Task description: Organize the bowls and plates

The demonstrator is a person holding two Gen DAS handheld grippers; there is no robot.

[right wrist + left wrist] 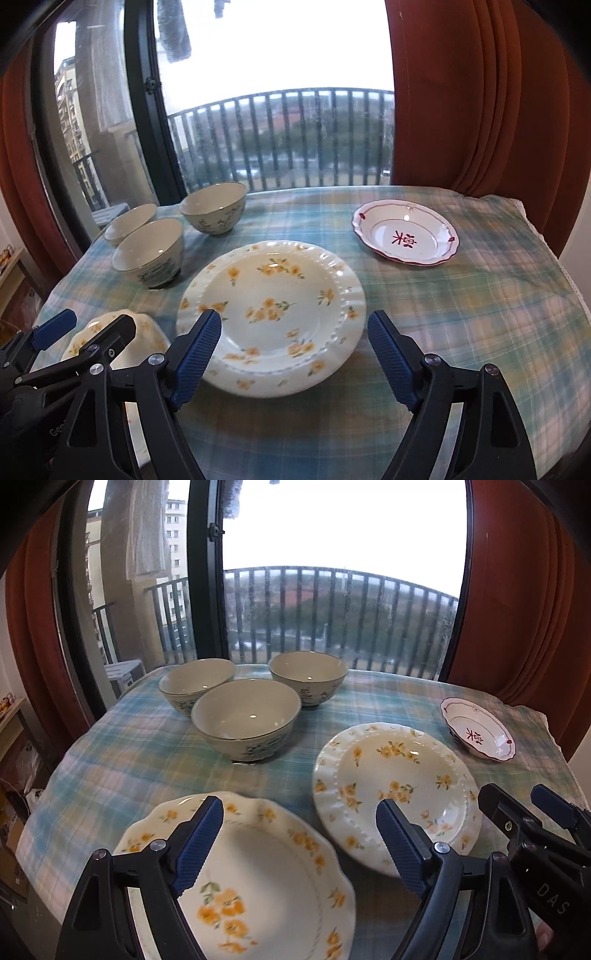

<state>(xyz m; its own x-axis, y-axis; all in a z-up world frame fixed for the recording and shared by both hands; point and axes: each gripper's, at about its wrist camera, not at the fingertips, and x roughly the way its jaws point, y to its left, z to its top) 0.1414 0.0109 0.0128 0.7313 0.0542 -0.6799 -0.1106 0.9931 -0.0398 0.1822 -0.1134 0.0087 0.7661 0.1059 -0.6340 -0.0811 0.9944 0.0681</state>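
Three grey bowls (246,719) with blue flower patterns stand at the far left of the table. A round yellow-flowered plate (395,790) lies mid-table; it also shows in the right wrist view (271,315). A second, wavy-edged yellow-flowered plate (258,878) lies at the near left. A small red-rimmed dish (406,233) sits at the far right. My left gripper (299,814) is open and empty above the wavy plate. My right gripper (293,328) is open and empty over the round plate's near edge.
The table wears a blue-green plaid cloth (461,314). Red curtains (480,92) hang on both sides of a balcony window behind the table. The right gripper shows at the lower right of the left wrist view (517,801).
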